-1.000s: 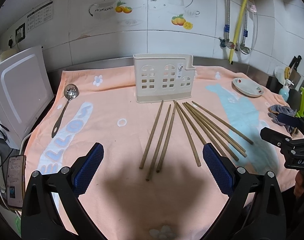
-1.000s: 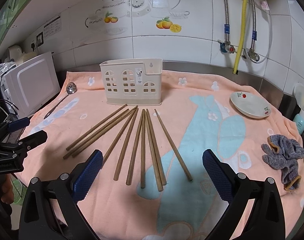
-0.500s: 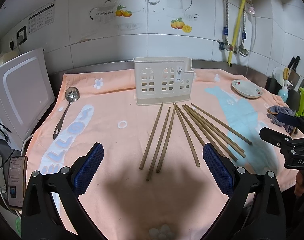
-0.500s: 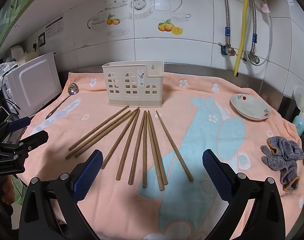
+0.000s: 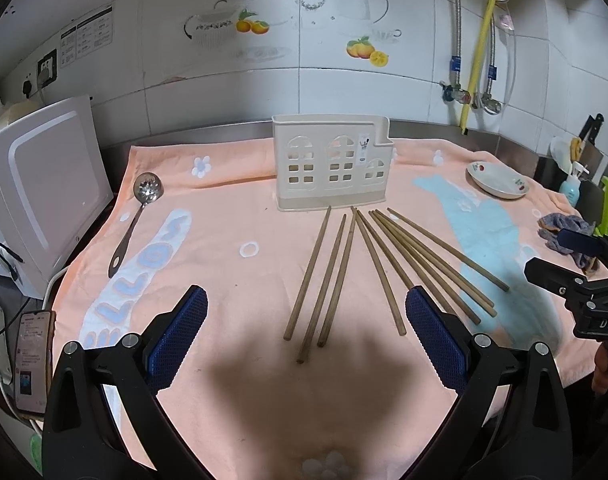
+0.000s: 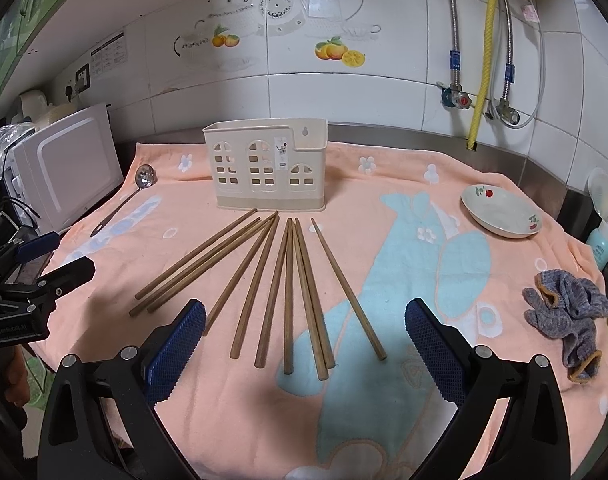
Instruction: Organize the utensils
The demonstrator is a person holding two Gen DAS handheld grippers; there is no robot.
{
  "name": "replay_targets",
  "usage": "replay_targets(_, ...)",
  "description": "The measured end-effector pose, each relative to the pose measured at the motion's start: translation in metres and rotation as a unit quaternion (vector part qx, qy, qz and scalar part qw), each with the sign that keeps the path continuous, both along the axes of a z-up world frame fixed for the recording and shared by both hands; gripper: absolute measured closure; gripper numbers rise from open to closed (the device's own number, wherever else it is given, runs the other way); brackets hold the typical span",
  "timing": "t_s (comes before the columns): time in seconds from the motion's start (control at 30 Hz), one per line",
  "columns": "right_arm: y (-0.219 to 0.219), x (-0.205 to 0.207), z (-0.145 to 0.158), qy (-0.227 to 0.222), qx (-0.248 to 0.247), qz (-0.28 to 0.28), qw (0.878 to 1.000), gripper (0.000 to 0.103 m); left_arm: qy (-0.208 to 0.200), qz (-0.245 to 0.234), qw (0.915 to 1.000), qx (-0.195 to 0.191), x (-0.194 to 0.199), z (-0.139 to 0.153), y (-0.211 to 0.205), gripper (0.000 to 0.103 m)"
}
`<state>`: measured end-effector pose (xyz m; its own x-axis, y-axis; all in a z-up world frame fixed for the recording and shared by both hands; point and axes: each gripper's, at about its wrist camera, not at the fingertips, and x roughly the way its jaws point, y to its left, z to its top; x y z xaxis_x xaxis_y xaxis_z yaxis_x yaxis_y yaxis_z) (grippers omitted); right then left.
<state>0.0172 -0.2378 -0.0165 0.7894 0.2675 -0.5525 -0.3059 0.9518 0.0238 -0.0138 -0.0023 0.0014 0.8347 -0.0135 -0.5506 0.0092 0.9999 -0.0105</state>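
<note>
1. The chopsticks [image 6: 292, 292] lie fanned on the towel [image 6: 404, 208] before the holder [image 6: 268, 168]; the ladle [image 5: 134, 220] lies well apart at left, the dish [image 6: 502, 216] and rag [image 6: 564, 312] at right.
2. The towel covers the desk under a tiled wall with pipes [image 6: 482, 56].
3. The left hand-held gripper [image 5: 306, 336] and right hand-held gripper [image 6: 304, 340] hover released, holding nothing, much as a second ago, with the views raised slightly.
</note>
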Motion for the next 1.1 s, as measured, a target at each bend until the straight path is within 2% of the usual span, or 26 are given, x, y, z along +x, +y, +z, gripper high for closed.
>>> replay_targets(0.73,-0.009,0.02,-0.012,0.015,0.003,-0.004,1.0,0.007,0.002,0.007,0.9998,-0.02,0.016,-0.005,0.015,0.005)
replay_targets(1.0,-0.014,0.03,-0.019,0.024,-0.007,-0.003,1.0,0.008,0.004,0.006,0.9999,-0.011,0.025,-0.01,0.021,0.005)
replay_targets(1.1,-0.017,0.035,-0.024,0.03,-0.011,-0.003,0.999,0.012,0.011,0.008,0.9999,-0.009,0.03,-0.014,0.024,0.005)
